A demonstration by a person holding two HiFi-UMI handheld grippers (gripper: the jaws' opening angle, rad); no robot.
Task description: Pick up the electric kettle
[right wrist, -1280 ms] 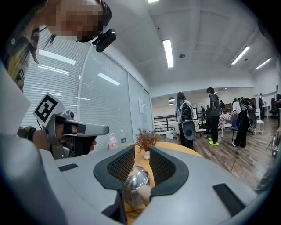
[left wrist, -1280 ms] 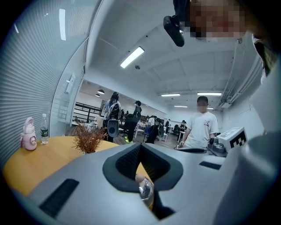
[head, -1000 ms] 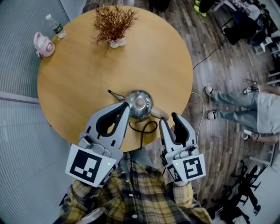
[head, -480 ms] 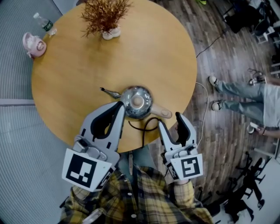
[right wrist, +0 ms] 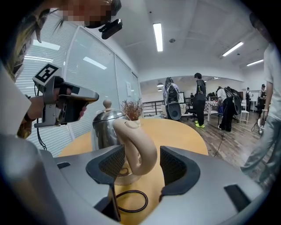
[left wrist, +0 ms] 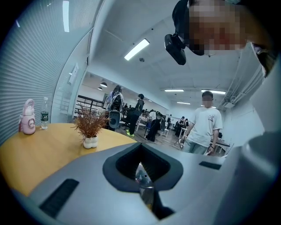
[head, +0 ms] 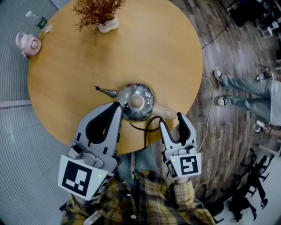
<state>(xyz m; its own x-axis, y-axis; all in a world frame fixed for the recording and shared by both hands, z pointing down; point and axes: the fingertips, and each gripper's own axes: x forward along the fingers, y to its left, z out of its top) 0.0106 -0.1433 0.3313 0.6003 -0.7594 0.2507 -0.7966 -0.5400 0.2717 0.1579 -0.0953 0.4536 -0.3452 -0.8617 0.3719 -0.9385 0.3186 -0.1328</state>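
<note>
- The electric kettle (head: pixel 142 94) stands upright near the near edge of the round wooden table (head: pixel 79 66), right in front of the person.
- It is a polished steel pot. Its lid is on, with a pale knob (head: pixel 137 102) at the centre, so nothing inside can be seen.
- A thin curved spout (head: pixel 105 90) points toward the left of the head view. The beige handle (head: pixel 163 112) sticks out on the opposite side, toward the right gripper.
- A black cord (head: pixel 147 125) lies in a loop on the table just beside the kettle's base, on the person's side.
- The right gripper (head: pixel 171 121) has its jaws spread wide and they have just been opening. In the right gripper view the handle stands between the pads (right wrist: pixel 175 167), closer to the one at picture left, and they do not clamp it.
- The left gripper (head: pixel 117 106) has its jaws brought together at the tips with nothing between them. The tips sit just beside the kettle's body on its near-left side, and I cannot tell whether they touch it.
- A small white vase (head: pixel 107 25) at the far side of the table holds a bunch of dried reddish-brown stems (head: pixel 97 8).
- A pink bottle (head: pixel 25 42) with its lid on and a clear water bottle (head: pixel 37 19) stand close together at the table's far left edge, well apart from the kettle. Their fill cannot be made out.
</note>
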